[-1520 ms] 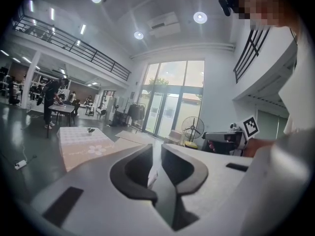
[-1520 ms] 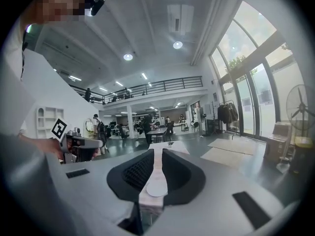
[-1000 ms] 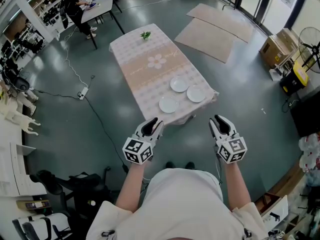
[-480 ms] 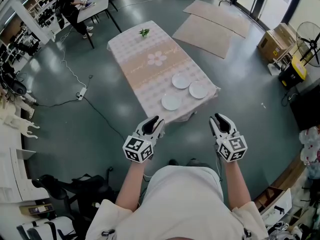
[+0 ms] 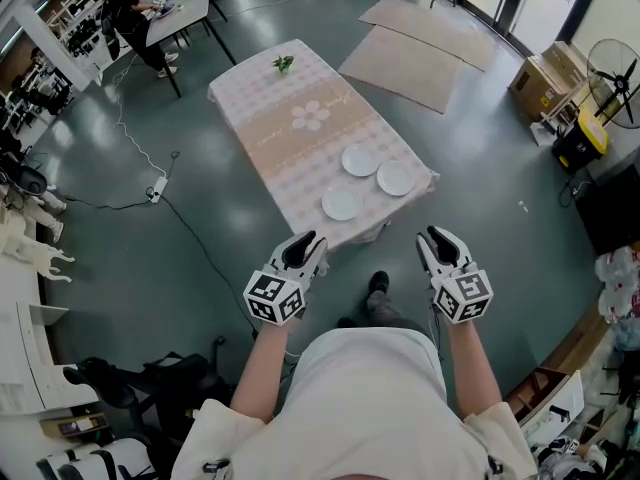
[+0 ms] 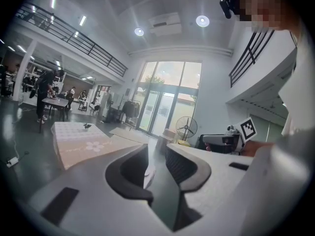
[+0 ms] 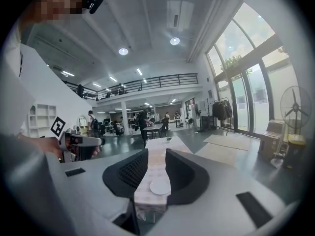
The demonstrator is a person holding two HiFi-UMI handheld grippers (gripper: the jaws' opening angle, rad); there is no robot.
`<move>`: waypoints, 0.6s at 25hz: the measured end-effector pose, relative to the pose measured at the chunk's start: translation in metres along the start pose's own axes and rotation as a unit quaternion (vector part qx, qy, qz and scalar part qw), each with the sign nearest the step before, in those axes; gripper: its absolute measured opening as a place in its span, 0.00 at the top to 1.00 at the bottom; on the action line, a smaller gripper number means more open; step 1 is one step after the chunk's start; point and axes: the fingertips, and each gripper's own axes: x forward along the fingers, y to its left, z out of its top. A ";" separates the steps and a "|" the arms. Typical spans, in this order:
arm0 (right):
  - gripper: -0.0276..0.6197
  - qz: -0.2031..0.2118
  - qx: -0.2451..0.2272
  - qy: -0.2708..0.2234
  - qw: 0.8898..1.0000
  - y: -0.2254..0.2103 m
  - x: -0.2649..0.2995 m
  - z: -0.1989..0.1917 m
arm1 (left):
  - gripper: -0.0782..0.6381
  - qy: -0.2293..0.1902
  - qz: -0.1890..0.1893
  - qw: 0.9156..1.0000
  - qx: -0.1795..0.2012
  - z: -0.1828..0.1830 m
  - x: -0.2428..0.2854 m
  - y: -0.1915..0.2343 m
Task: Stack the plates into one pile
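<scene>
Three white plates lie apart at the near end of a long table (image 5: 290, 158) with a patterned cloth: one plate (image 5: 360, 159) further back, one plate (image 5: 395, 178) to the right, one plate (image 5: 340, 204) nearest the edge. My left gripper (image 5: 311, 241) and right gripper (image 5: 431, 237) hang side by side in the air well short of the table, both open with nothing between the jaws. In the right gripper view the right gripper (image 7: 156, 173) frames the table end and a far-off plate (image 7: 160, 187). The left gripper (image 6: 156, 167) points past the table (image 6: 81, 141).
A small green plant (image 5: 284, 64) stands at the table's far end. Flat cardboard sheets (image 5: 420, 48) lie on the floor behind. A fan (image 5: 612, 68), a box (image 5: 545, 78) and a yellow unit (image 5: 578, 146) stand at right. A cable with power strip (image 5: 156, 183) runs at left.
The person has stepped toward the table; a shoe now shows ahead between the grippers. Both grippers moved along with the step and stay open.
</scene>
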 end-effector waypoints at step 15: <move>0.76 0.041 -0.004 0.020 0.999 -0.047 0.090 0.006 | 0.73 0.003 0.019 0.999 -0.029 0.012 0.068 0.051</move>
